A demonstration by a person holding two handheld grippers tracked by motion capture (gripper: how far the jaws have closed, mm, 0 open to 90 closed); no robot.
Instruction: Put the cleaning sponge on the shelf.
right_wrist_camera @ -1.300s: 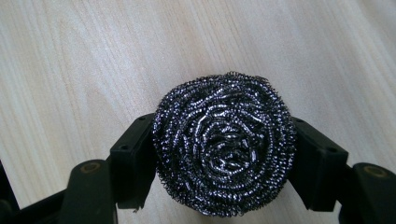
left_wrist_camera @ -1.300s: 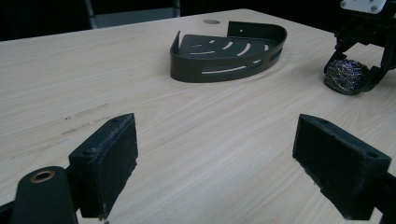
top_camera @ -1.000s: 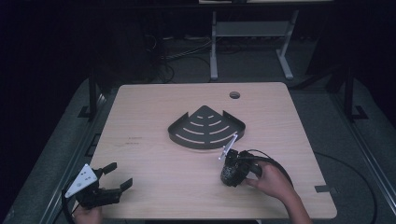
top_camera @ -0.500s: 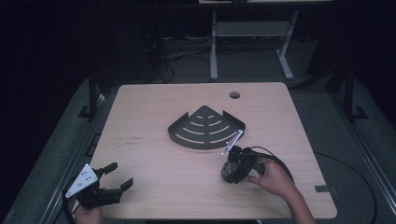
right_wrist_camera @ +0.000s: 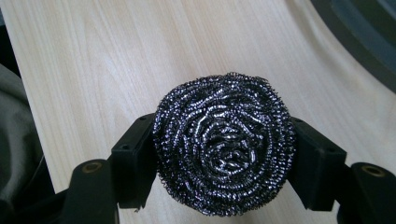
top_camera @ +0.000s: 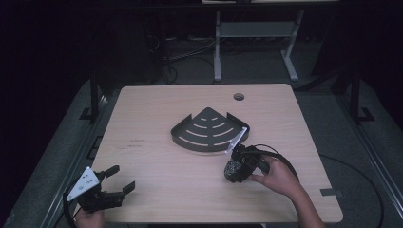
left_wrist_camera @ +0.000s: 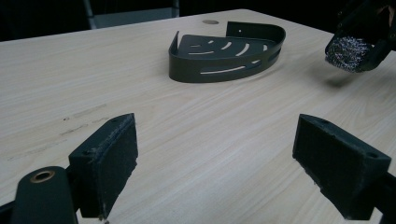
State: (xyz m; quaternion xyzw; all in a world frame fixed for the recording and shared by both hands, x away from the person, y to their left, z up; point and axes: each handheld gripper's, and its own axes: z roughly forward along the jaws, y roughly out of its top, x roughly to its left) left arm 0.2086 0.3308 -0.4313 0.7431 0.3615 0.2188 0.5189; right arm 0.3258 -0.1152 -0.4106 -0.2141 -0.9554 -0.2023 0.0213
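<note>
A round steel-wool scourer (right_wrist_camera: 224,144) is clamped between the pads of my right gripper (right_wrist_camera: 224,156), which is shut on it. In the high view this gripper (top_camera: 233,170) hovers just above the table's front right part, the scourer (top_camera: 231,167) at its tip, close to the shelf's right corner. A black quarter-round slotted corner shelf (top_camera: 199,148) lies mid-table. My left gripper (top_camera: 121,178) rests at the front left corner, open, with nothing between its pads (left_wrist_camera: 109,161). Its own view looks across at the shelf (left_wrist_camera: 219,74) and the scourer (left_wrist_camera: 348,52), held off the wood.
The light wooden table (top_camera: 157,109) has a round cable hole (top_camera: 238,96) near its far edge. A black cable (top_camera: 285,159) loops behind the right hand. A metal stand (top_camera: 217,47) is on the dark floor beyond the table.
The right gripper, still holding the scourer, has shifted slightly toward the shelf. The left gripper has stayed where it was.
</note>
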